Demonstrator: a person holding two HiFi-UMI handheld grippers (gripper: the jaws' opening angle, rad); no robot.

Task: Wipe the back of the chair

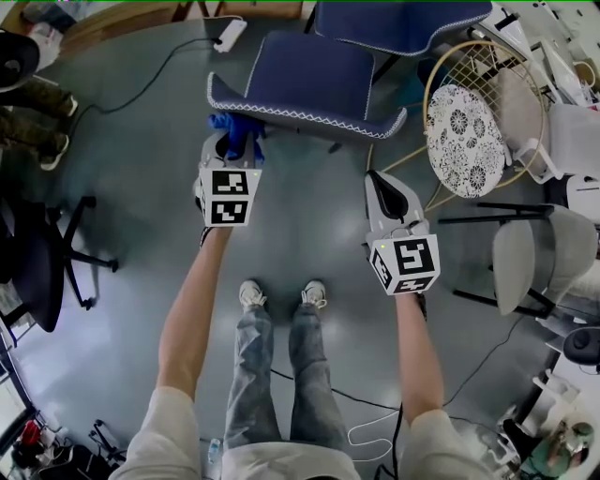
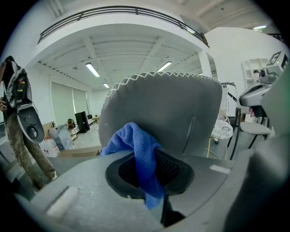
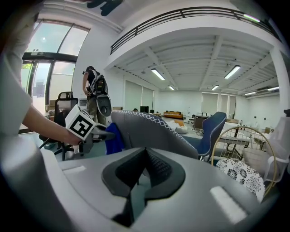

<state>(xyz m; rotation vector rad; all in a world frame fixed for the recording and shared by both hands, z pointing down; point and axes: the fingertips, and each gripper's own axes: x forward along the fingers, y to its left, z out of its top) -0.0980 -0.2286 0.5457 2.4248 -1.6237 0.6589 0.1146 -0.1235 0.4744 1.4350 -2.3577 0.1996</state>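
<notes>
A blue chair with white zigzag stitching along its top edge stands ahead; its backrest faces me and fills the left gripper view as a grey panel. My left gripper is shut on a blue cloth, which sits at the left end of the backrest, close to or touching it. The cloth hangs bunched between the jaws. My right gripper is shut and empty, held below the backrest's right end, apart from it. In the right gripper view the backrest and the cloth show to the left.
A second blue chair stands behind the first. A gold wire chair with a patterned cushion and a grey chair are on the right. A black office chair is at left. A person stands at the left. Cables lie on the floor.
</notes>
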